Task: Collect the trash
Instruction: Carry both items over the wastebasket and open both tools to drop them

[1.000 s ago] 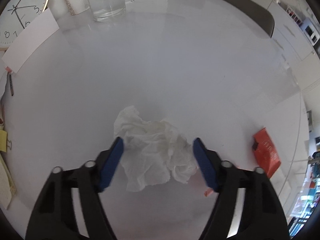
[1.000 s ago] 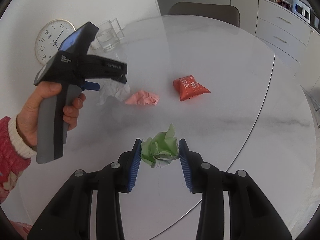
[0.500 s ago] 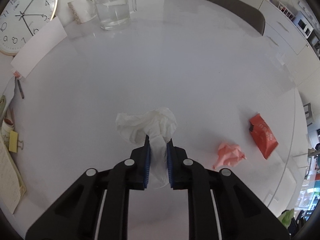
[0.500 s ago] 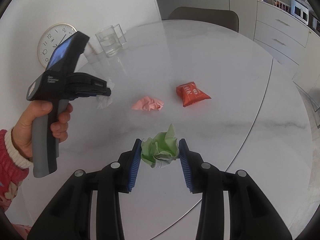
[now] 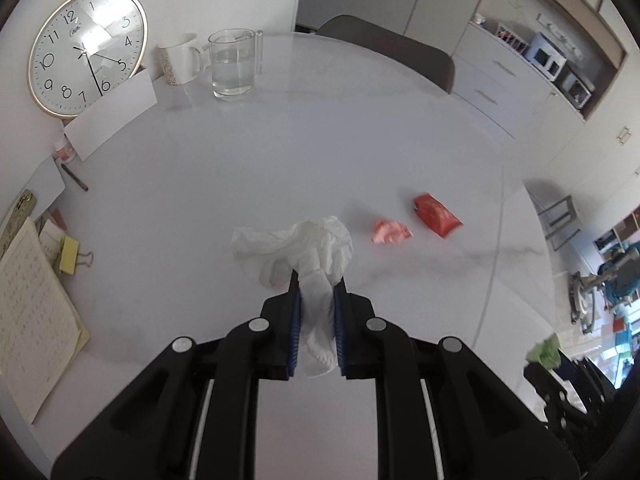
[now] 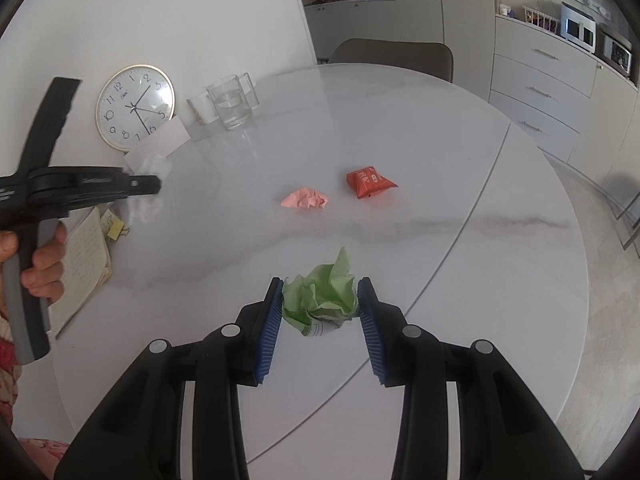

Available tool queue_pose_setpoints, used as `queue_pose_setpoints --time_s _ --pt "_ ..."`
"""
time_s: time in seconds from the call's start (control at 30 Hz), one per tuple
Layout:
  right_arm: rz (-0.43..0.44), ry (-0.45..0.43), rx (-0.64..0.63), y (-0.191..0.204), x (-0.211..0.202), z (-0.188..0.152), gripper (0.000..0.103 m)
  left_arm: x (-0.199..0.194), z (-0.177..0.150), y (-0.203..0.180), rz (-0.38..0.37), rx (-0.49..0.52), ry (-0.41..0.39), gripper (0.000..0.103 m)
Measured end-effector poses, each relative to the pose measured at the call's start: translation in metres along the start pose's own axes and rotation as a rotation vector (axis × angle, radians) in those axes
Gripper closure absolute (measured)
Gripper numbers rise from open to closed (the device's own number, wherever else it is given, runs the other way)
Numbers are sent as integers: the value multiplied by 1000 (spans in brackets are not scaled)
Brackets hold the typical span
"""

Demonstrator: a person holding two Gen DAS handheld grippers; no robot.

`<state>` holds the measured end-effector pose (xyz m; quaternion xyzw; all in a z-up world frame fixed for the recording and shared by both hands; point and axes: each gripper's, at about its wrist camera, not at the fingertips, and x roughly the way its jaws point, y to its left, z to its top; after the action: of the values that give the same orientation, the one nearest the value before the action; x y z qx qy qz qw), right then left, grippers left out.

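Note:
My left gripper is shut on a crumpled white tissue and holds it above the white round table. In the right wrist view the left gripper is at the far left with the blurred tissue at its tip. My right gripper is shut on a crumpled green paper ball and holds it above the table. A crumpled pink paper and a red snack wrapper lie on the table beyond it; both also show in the left wrist view, the pink paper and the wrapper.
A wall clock, a white card, a mug and a glass of water stand at the table's far left. A notebook, a yellow binder clip and a pen lie at the left edge. A chair is behind the table.
My left gripper closed on the white tissue and lifted it up and back from the table. My right gripper kept hold of the green paper ball.

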<state>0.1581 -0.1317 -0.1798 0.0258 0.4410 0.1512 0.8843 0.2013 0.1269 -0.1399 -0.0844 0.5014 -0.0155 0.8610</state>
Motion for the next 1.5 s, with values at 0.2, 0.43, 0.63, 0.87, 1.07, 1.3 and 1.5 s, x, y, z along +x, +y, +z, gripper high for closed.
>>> queue_pose_setpoints --time_s 0.2,0.43,0.63,0.87,1.07,1.3,1.5 --pt "-1 -8 21 0 -18 -25 64 -37 -34 3 -24 62 -11 89" --pt "-11 -81 41 -2 -63 -42 64 -80 -80 -49 -73 204 -25 89" --pt "-92 -126 112 -33 -122 -88 63 -93 -140 -136 -223 377 45 89" --pt "-260 -78 285 -113 -176 -176 63 -85 -209 -237 -351 566 158 89" --pt "-333 -16 393 -177 -183 -232 63 -63 -245 -294 -365 619 237 89" --pt "-254 99 436 -232 -118 -256 59 -40 -264 -329 -300 643 276 89" --pt "-276 125 509 -250 -102 -267 22 -18 -271 -354 -262 656 310 89"
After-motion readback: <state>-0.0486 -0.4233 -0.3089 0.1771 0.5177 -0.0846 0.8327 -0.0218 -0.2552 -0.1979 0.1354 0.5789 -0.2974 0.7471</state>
